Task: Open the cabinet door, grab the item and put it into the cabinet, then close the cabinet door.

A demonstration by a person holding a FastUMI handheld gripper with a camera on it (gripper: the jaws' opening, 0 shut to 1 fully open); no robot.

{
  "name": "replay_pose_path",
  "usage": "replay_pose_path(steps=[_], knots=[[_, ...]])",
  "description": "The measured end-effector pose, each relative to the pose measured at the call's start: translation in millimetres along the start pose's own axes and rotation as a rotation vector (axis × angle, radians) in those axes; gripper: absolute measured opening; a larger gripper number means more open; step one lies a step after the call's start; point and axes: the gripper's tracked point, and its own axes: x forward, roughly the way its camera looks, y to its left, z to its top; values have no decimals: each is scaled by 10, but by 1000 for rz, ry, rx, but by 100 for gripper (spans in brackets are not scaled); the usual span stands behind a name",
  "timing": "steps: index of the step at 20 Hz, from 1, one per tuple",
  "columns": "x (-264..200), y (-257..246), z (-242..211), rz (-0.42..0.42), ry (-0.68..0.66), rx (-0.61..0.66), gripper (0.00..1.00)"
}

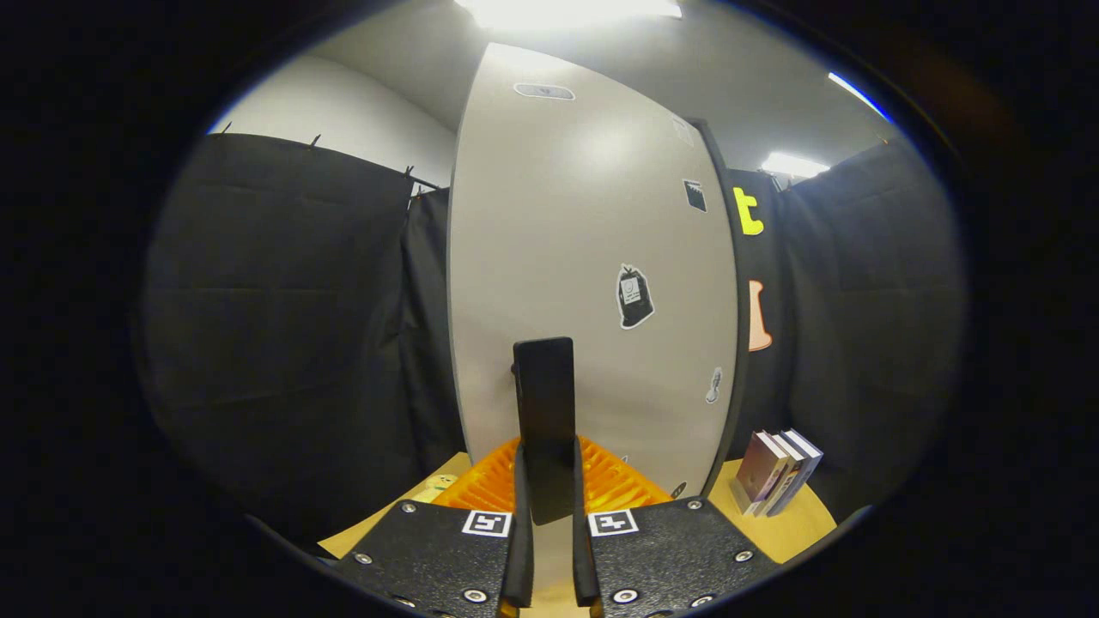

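Note:
A pale grey cabinet door with several small stickers stands upright just ahead of me. Its black upright handle sits between my fingers, and my gripper is shut on it, both pads pressing its lower part from either side. A dark strip runs down the door's right edge; I cannot tell how far the door stands from the cabinet body. A few books lean together on the wooden table, to the right of the door and beyond my right finger.
Black cloth walls close in the booth on both sides of the cabinet. A small pale object lies on the table just left of my left finger, by the door's foot. Ceiling lights glare above the door.

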Motion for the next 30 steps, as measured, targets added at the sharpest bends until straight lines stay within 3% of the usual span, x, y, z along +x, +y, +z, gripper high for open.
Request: replay_pose_path(steps=[11,21,30], knots=[[-317,-383,22,-98,-14,-16,17],[-532,-907,-133,-242,3,21,16],[-845,-1561,-33,-493,-61,-39,9]])
